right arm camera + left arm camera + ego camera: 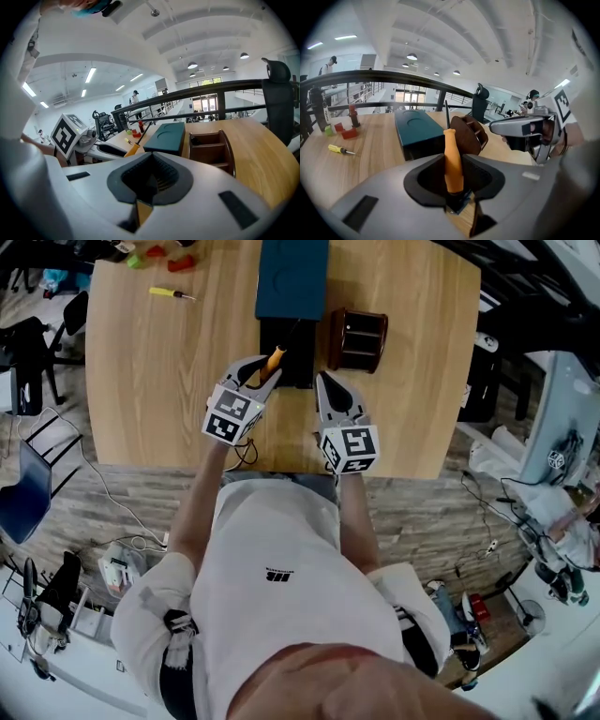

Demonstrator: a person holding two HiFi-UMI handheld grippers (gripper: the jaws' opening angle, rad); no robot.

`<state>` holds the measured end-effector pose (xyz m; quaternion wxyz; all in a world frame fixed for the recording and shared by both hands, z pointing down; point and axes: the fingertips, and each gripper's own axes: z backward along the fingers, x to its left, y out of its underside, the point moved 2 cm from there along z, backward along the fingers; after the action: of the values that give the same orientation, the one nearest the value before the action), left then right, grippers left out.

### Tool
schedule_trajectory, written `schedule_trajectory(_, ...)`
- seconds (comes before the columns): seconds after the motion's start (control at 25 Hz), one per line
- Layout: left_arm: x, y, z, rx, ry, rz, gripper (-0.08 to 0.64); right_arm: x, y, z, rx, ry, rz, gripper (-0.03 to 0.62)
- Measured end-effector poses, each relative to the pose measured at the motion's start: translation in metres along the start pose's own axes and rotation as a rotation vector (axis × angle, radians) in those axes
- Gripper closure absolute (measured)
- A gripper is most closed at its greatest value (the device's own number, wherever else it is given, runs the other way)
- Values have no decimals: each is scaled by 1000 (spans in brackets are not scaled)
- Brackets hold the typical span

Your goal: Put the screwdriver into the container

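Note:
An orange-handled screwdriver (275, 357) stands between the jaws of my left gripper (265, 371), which is shut on its handle. In the left gripper view the handle (452, 161) rises from the pads of the left gripper (453, 186), with the thin shaft pointing up. The brown wooden container (356, 338) lies on the table to the right of the screwdriver, its compartments facing me (211, 147). My right gripper (324, 382) hovers just in front of the container, jaws together with nothing between them, and its own view shows the right gripper (149, 180) shut too.
A teal box (292, 277) with a black part in front sits just beyond the left gripper. A small yellow screwdriver (172, 293) lies at the far left of the table. Red blocks (178, 261) and a green block (134, 259) sit at the far left corner.

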<state>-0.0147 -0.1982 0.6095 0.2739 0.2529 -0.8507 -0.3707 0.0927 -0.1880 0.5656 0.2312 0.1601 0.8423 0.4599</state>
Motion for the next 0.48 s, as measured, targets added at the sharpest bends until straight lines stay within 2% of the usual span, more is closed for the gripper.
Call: schedule_trajectory(0.48,2,21,-21,91,-16,23,439,-7,15,-7,29,-24,-24,598)
